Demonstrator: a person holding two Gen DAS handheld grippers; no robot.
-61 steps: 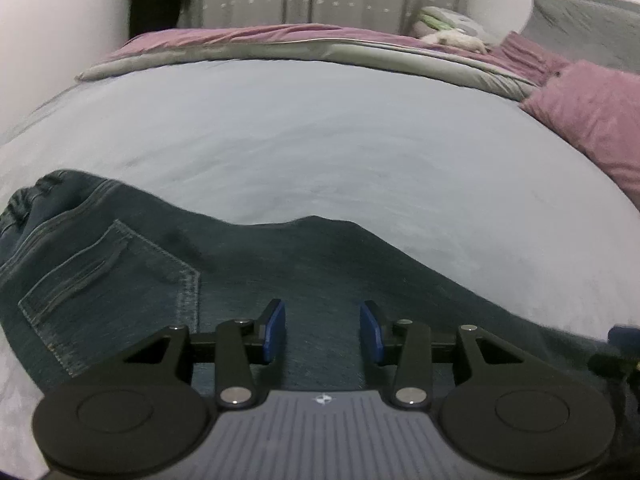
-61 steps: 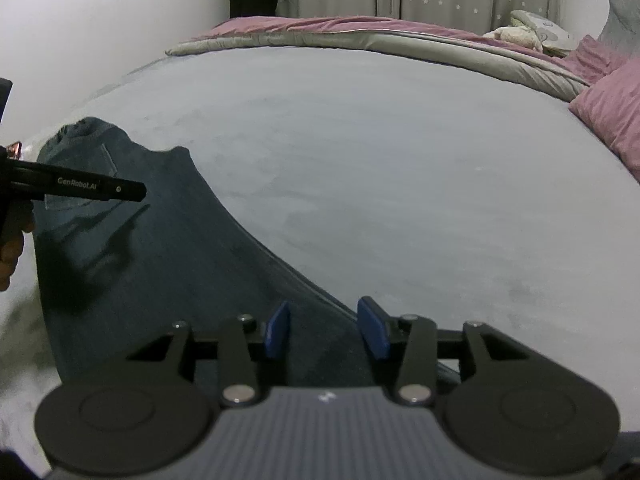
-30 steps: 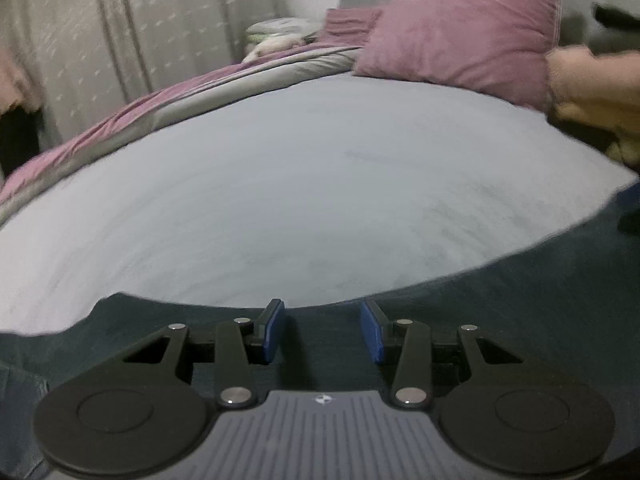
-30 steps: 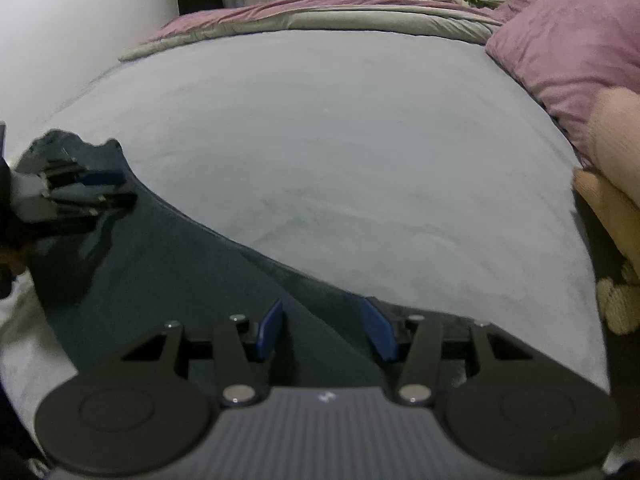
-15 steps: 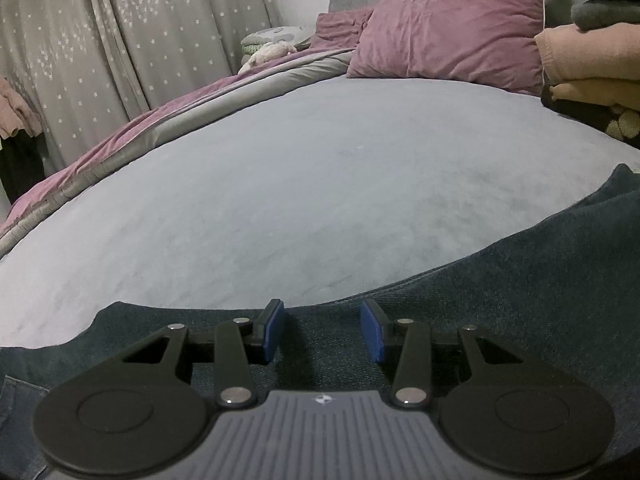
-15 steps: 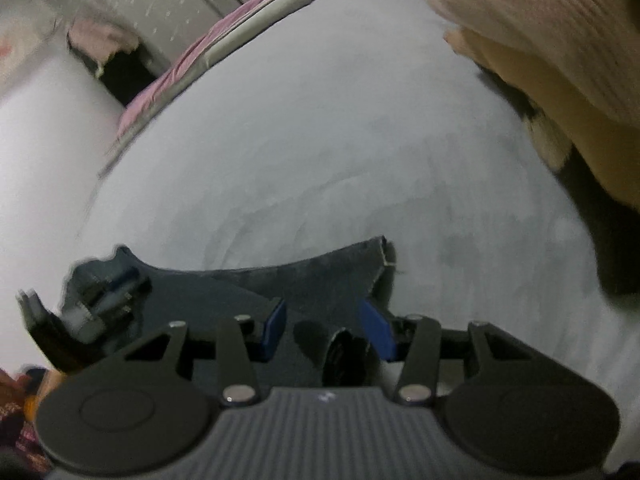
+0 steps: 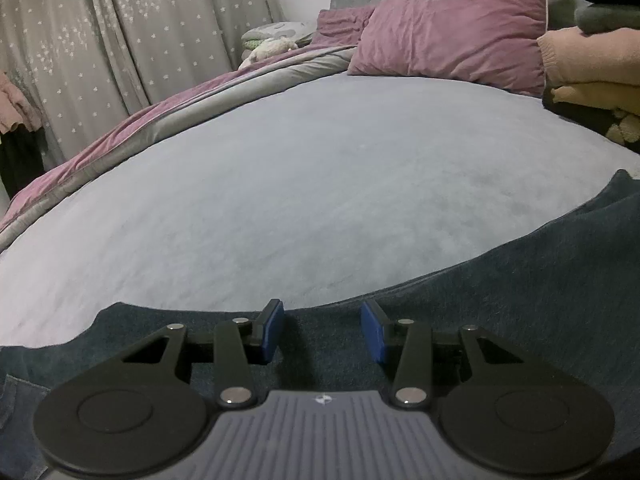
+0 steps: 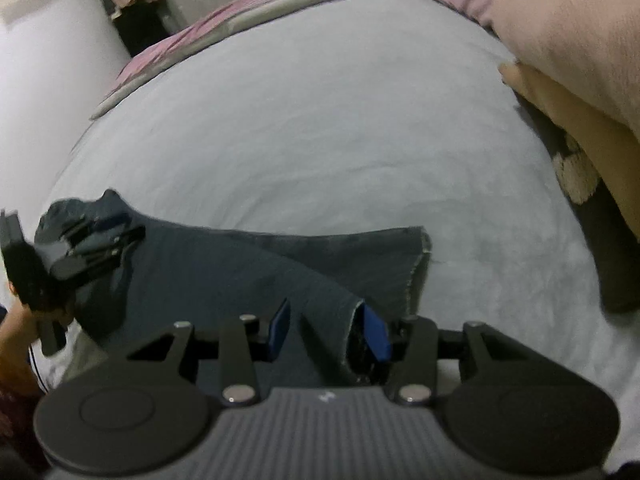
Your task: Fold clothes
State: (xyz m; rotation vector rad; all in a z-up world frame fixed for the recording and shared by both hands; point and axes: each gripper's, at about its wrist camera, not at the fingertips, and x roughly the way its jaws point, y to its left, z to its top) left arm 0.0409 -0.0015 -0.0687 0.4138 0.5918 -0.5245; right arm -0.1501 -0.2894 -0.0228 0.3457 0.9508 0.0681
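Grey bed [image 7: 320, 184], jeans [image 8: 224, 264] under both grippers' gaping empty jaws, hem between the right's.

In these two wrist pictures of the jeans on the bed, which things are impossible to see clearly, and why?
- Near part of the jeans: left wrist view, hidden under the left gripper body.
- Whether the right gripper touches the leg hem: right wrist view, blurred.
- Stack of folded clothes: both views, cut by the right edge.
- Hand holding the other gripper: right wrist view, cut by the left edge.
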